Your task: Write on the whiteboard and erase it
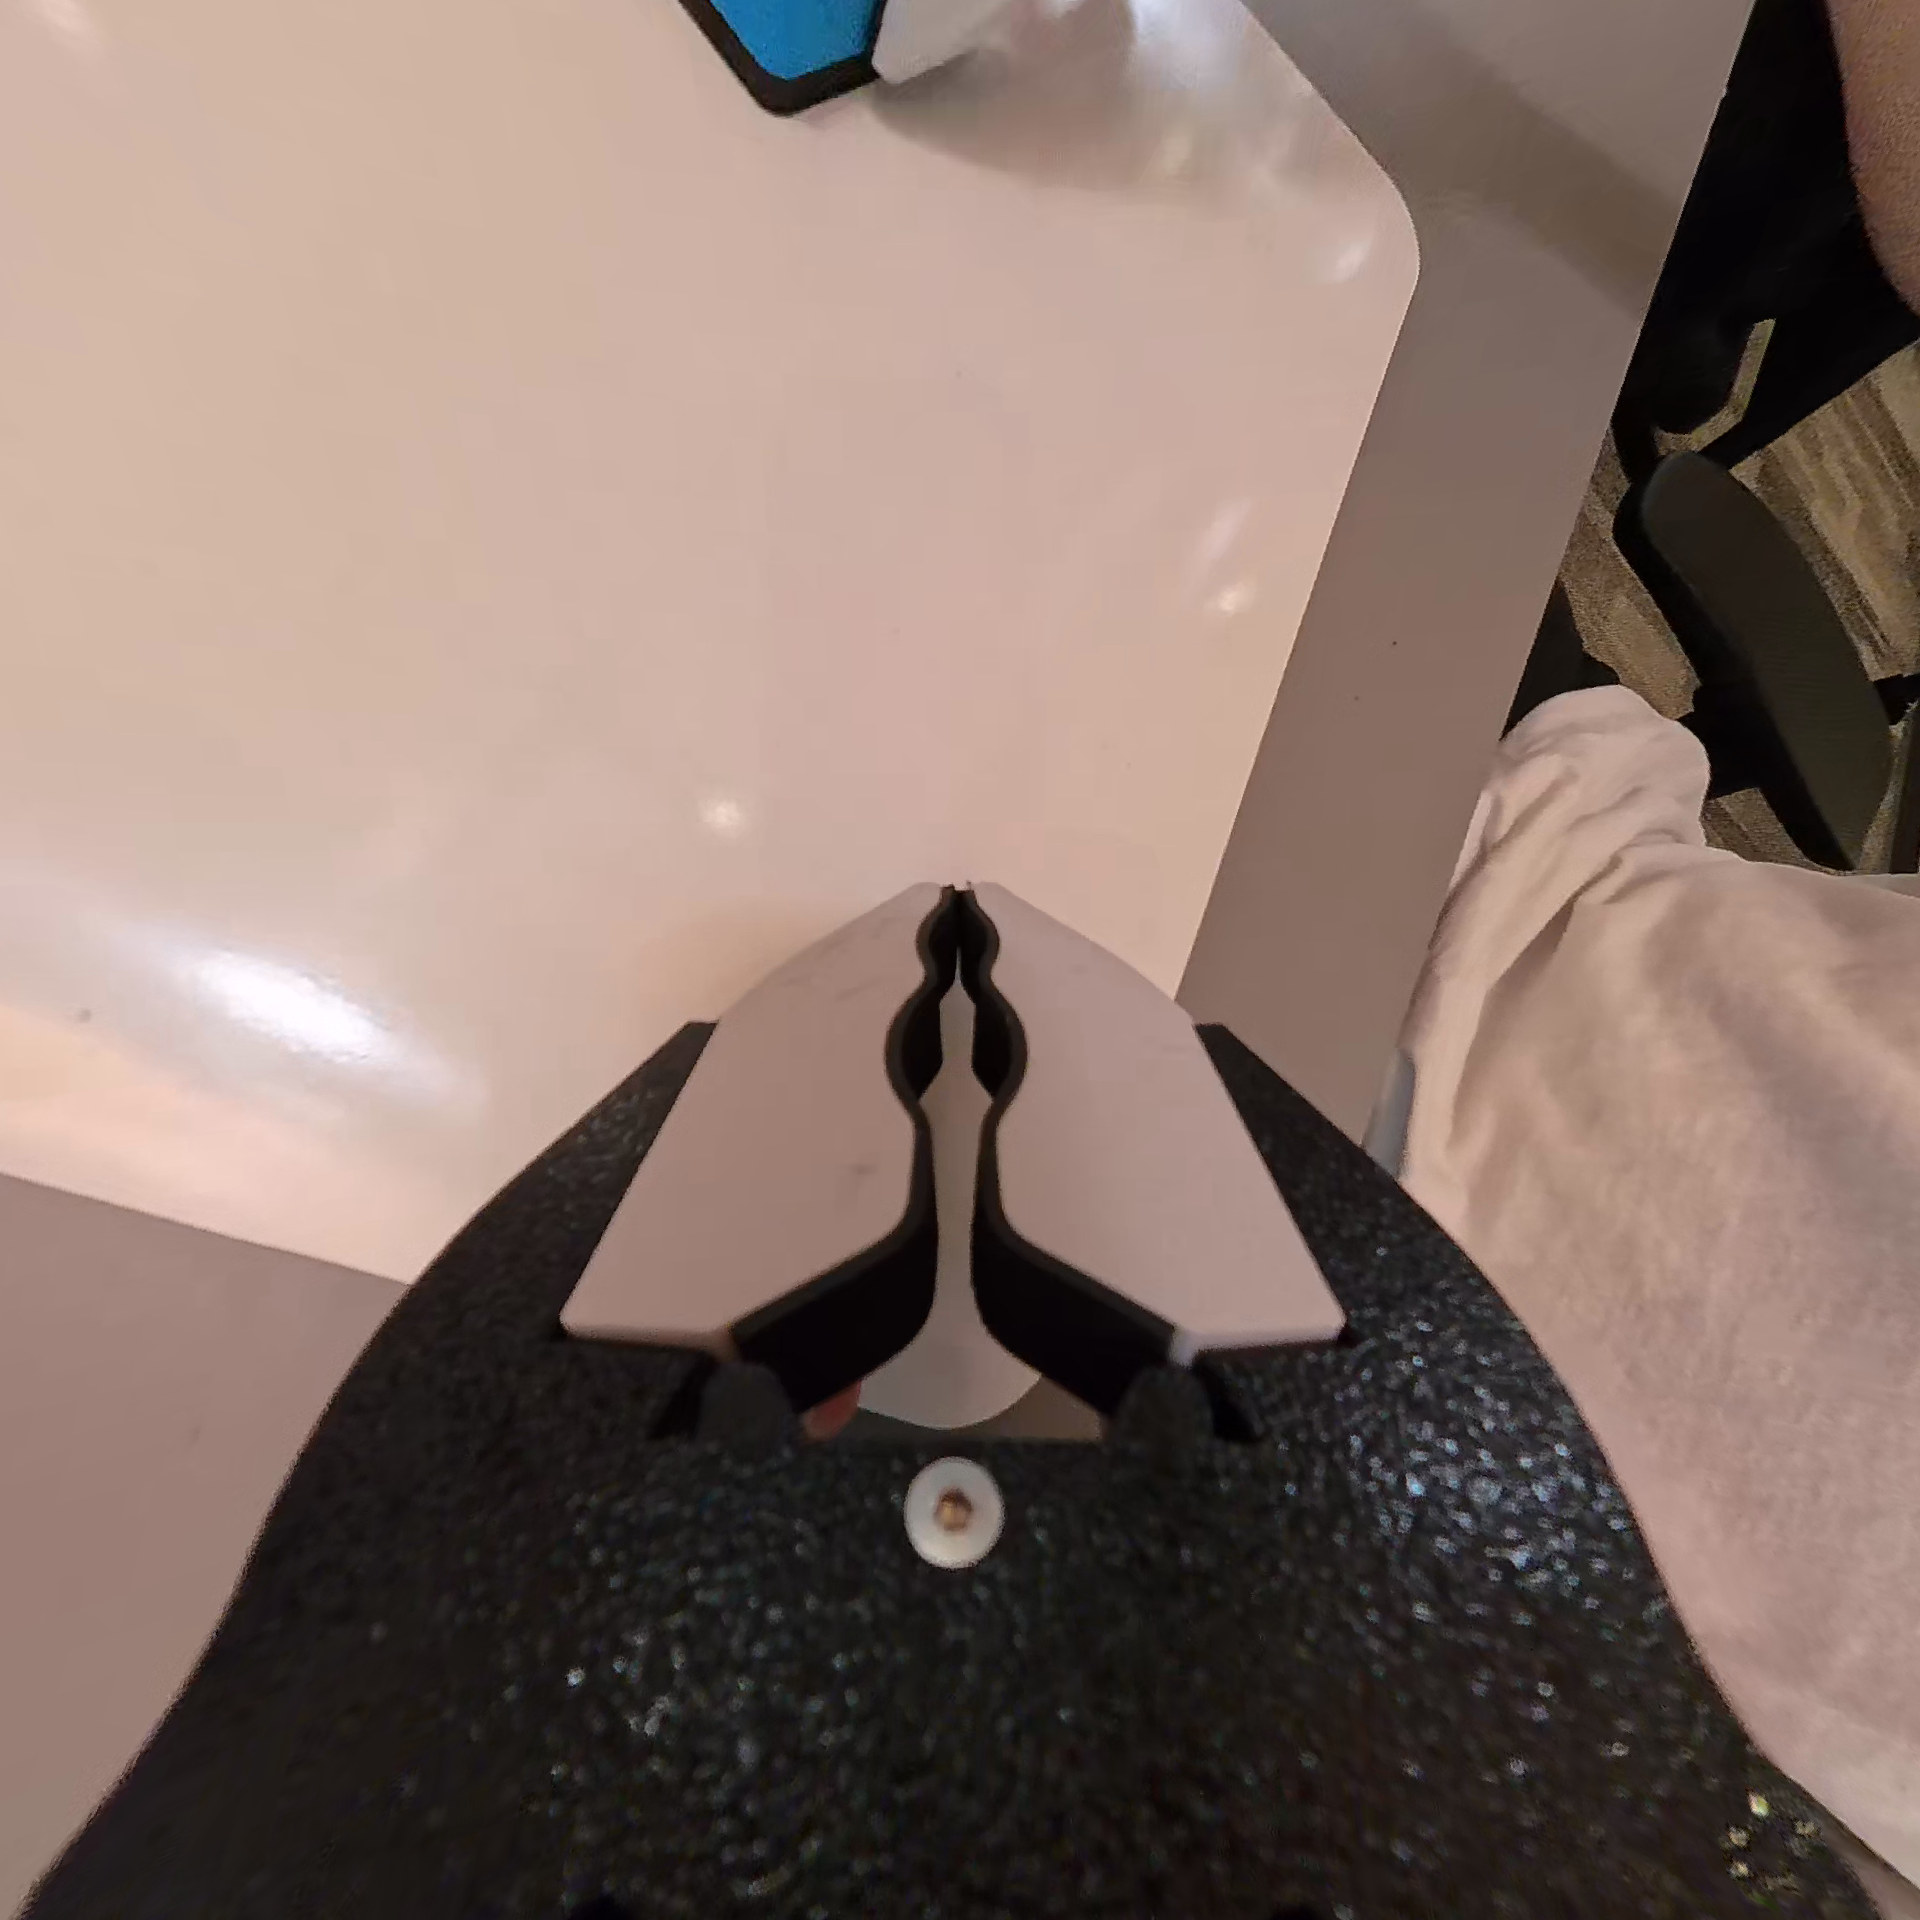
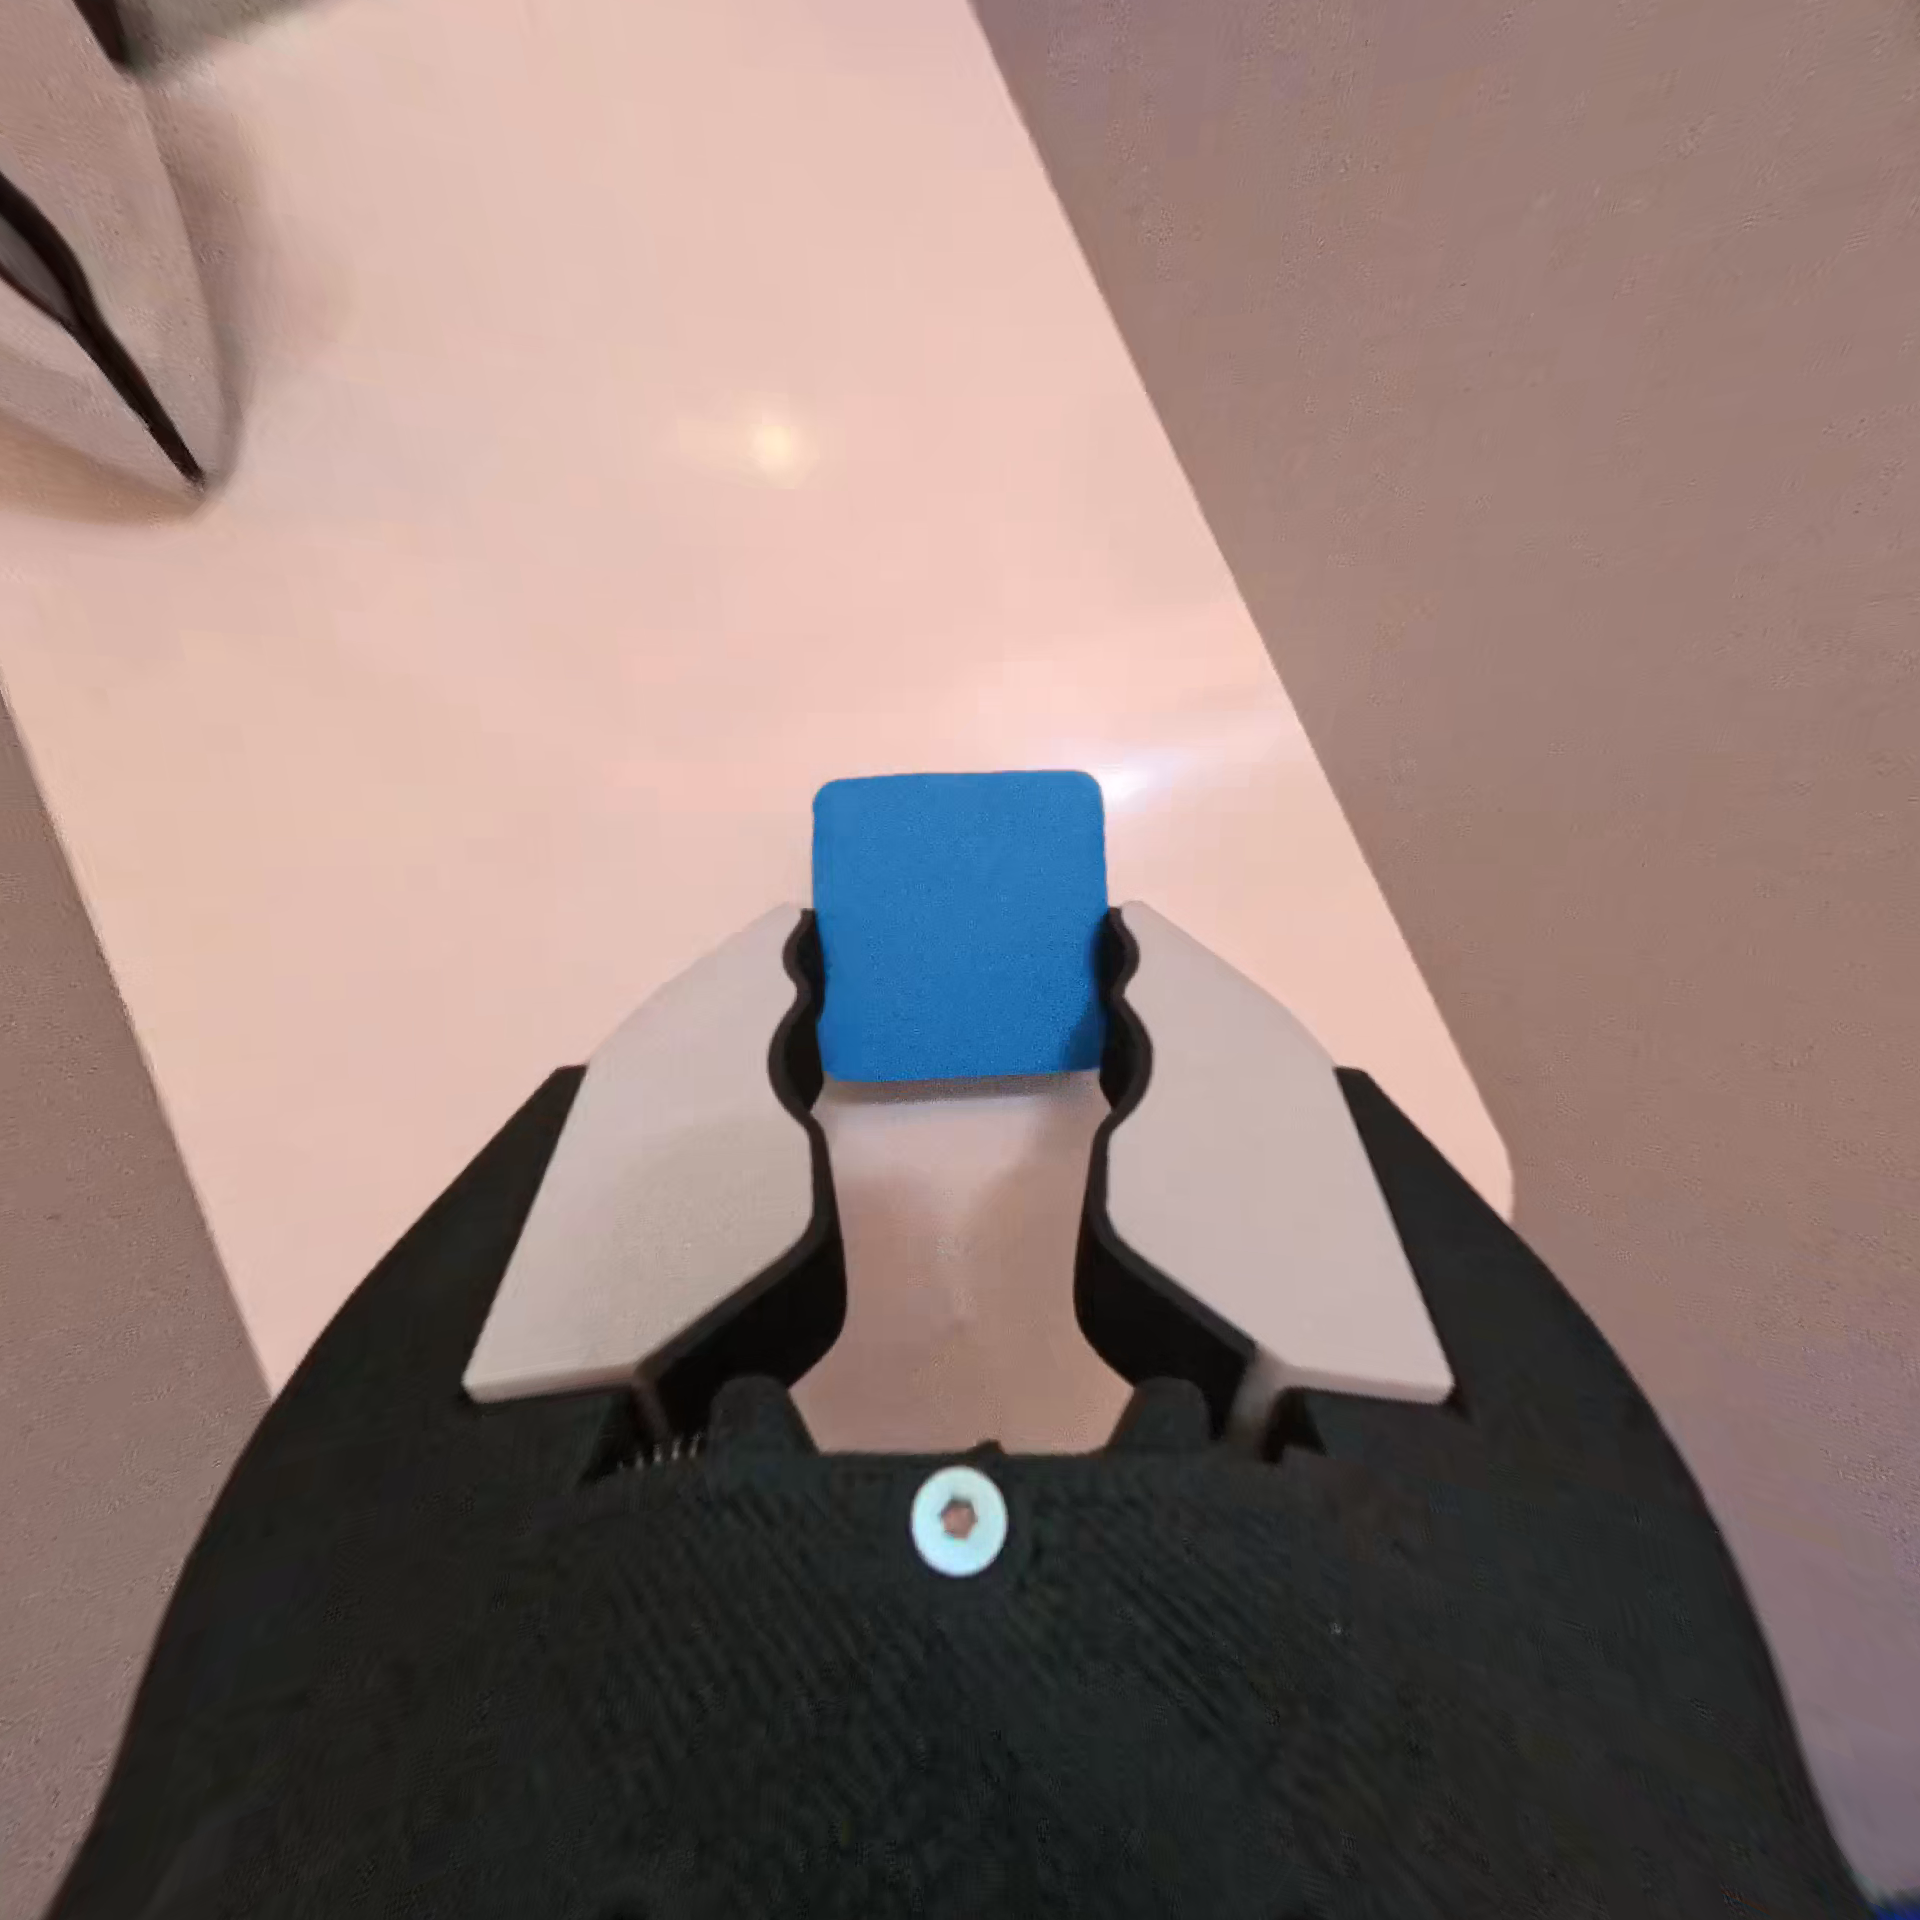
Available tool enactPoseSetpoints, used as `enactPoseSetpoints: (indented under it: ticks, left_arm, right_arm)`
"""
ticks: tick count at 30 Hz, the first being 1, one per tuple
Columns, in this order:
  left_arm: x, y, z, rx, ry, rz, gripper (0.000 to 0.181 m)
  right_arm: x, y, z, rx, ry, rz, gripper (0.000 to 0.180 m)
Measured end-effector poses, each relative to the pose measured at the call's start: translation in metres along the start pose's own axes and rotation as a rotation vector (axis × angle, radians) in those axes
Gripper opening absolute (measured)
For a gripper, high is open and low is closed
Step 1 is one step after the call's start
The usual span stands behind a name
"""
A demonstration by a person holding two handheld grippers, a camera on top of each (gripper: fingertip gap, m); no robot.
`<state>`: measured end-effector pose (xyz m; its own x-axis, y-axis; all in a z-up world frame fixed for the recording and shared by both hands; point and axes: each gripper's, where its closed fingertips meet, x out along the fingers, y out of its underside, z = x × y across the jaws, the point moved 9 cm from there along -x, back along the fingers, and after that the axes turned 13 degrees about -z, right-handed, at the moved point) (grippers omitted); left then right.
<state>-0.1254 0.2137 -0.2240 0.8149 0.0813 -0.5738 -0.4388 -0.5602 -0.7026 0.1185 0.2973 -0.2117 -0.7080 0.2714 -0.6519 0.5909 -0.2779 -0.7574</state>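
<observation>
Right wrist view: claw around eraser.

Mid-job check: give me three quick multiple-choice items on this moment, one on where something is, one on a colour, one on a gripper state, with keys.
1. Where is the eraser?
A. between the right gripper's jaws
B. on the floor
C. in the left gripper

2. What colour is the eraser's top face?
A. red
B. blue
C. yellow

3. How is the left gripper?
A. wide open
B. clamped on a marker
C. shut, holding nothing

Answers: 1 A, the right gripper has its jaws pressed on both sides of it, over the whiteboard. 2 B, the face is plain blue. 3 C, its jaws meet at the tips with nothing between.
</observation>
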Motion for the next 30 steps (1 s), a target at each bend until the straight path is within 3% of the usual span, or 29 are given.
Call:
enactPoseSetpoints:
  ticks: [2,5,7,12,15,18,21,25,30]
  left_arm:
    - [0.0,0.0,0.0,0.001,0.0,-0.001,0.0]
    - [0.0,0.0,0.0,-0.002,0.008,0.003,0.0]
    - [0.0,0.0,0.001,-0.004,0.011,0.004,0.0]
    - [0.0,0.0,0.0,0.008,0.003,0.001,0.0]
    - [0.0,0.0,0.0,0.007,0.008,0.003,0.0]
    - [0.0,0.0,0.0,0.007,0.01,0.004,0.0]
    - [0.001,0.0,-0.001,0.009,0.009,0.005,0.0]
    - [0.004,-0.003,-0.002,0.02,-0.002,0.001,0.0]
    - [0.004,-0.003,-0.003,0.031,-0.02,-0.004,0.0]
  right_arm:
    - [0.002,-0.001,0.01,0.005,-0.125,-0.028,0.052]
    - [0.007,-0.003,0.05,-0.225,-0.265,-0.006,0.052]
    - [0.003,-0.002,0.048,-0.243,-0.204,0.038,0.052]
    - [-0.027,0.022,0.0,-0.011,0.086,0.026,0.052]
    - [-0.053,0.031,0.005,-0.046,0.197,0.064,0.052]
    - [-0.119,0.019,-0.008,-0.079,0.5,0.029,0.052]
    - [-0.201,0.015,-0.041,0.048,0.791,-0.101,0.052]
    - [-0.235,0.052,-0.094,0.356,0.819,-0.156,0.052]
    - [-0.208,0.084,-0.117,0.477,0.707,-0.068,0.053]
